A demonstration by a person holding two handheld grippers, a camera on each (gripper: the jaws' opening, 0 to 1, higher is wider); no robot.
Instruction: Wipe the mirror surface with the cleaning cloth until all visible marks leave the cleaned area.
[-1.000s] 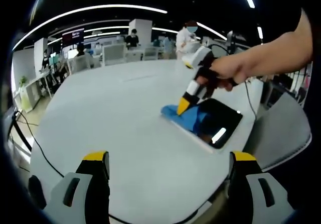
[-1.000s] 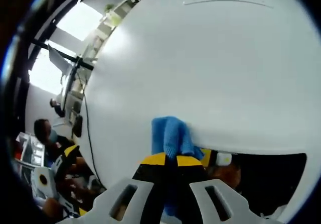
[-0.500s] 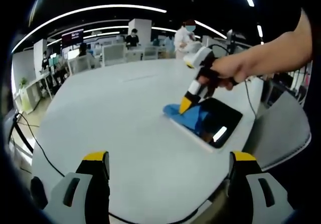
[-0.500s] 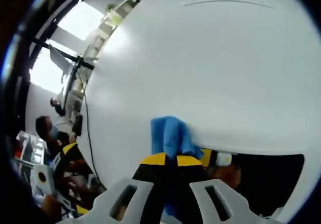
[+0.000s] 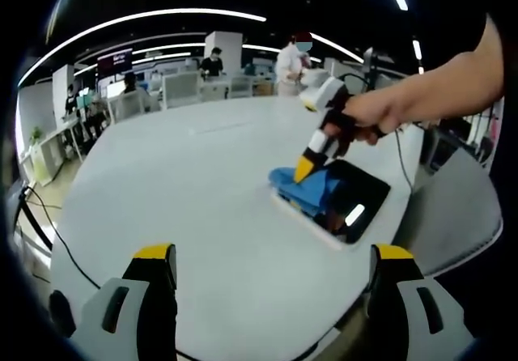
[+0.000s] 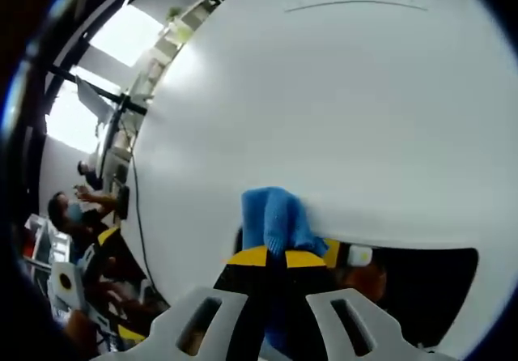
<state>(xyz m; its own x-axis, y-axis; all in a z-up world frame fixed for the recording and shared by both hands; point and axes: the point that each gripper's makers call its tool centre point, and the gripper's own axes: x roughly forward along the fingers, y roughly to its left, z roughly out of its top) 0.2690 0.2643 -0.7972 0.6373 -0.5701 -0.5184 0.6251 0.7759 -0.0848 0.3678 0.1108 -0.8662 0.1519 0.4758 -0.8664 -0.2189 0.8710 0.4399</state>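
A dark rectangular mirror [image 5: 360, 199] with a white frame lies flat on the white table [image 5: 186, 183], right of centre in the left gripper view. A blue cleaning cloth [image 5: 301, 188] rests on its near left end. My right gripper [image 5: 304, 169], held by a hand, presses down on the cloth with its jaws shut on it. In the right gripper view the blue cloth [image 6: 273, 222] sticks out beyond the closed yellow-tipped right gripper [image 6: 275, 256], with the dark mirror [image 6: 421, 288] just below the table edge line. My left gripper [image 5: 271, 256] hovers open above the near table, well short of the mirror.
Cables [image 5: 48, 231] run along the table's left edge. A grey chair [image 5: 453, 215] stands to the right of the mirror. Desks, monitors and several people [image 5: 293, 57] fill the office behind the table.
The right gripper and the cloth have slid a little to the right along the mirror. The left gripper has stayed where it was.
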